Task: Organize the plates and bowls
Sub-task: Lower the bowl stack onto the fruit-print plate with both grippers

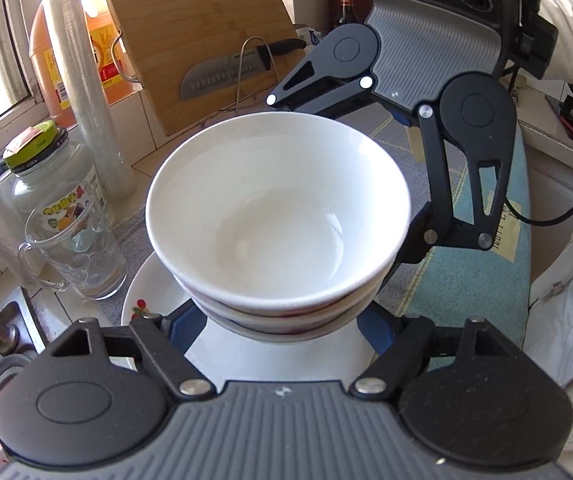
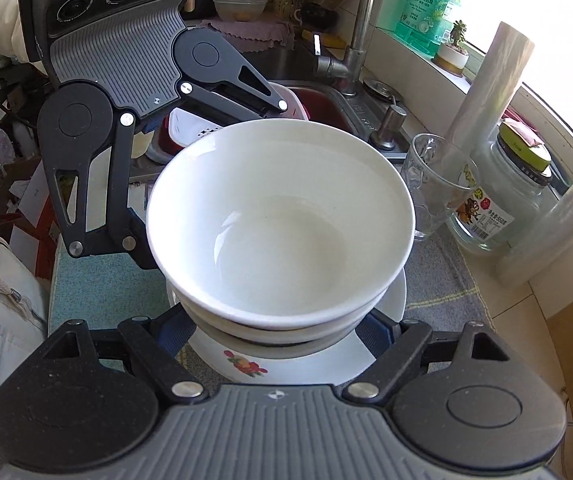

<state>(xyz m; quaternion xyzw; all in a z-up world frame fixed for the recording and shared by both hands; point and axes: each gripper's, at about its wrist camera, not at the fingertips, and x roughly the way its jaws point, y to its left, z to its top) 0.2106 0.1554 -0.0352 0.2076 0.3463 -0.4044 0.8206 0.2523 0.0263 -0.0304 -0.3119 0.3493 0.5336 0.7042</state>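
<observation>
We hold both grippers angled down, facing each other across the bowls (image 1: 278, 224). Left gripper (image 1: 278, 326): both blue pads hug the lower part of the bowl stack, jaws clamped on it, linkage arms spread wide either side. Right gripper (image 2: 276, 330): same pose from opposite side, pads pressed vs. the stack's base, jaws closed on it. Each gripper's body shows tilted in the other's view. Pale sleeve (image 1: 566, 36) behind right gripper.
</observation>
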